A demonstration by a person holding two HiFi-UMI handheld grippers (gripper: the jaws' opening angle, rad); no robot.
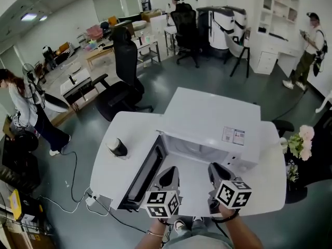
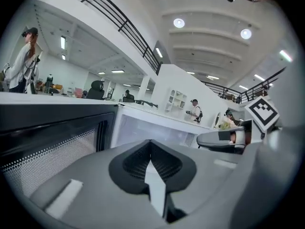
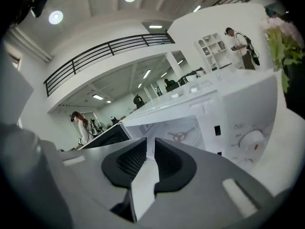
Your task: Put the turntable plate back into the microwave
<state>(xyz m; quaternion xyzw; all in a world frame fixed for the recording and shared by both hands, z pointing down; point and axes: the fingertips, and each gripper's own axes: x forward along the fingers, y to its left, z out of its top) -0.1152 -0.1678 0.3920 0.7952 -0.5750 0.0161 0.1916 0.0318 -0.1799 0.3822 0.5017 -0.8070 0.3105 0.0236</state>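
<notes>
You work in a bright, evenly lit room. The round ceiling lamps [image 2: 179, 23] burn to plain white in both gripper views, and a strip light [image 1: 28, 16] glows at the head view's upper left. The white microwave [image 1: 212, 118] and the white table [image 1: 111, 175] come close to washing out, and the shadows on them are soft and faint. All three pictures bend straight lines hard toward the edges, and both gripper views end in a black round border. Up close, your left gripper [image 2: 150, 147] and right gripper [image 3: 150, 147] look soft and out of focus, while the room behind stays fairly sharp.
</notes>
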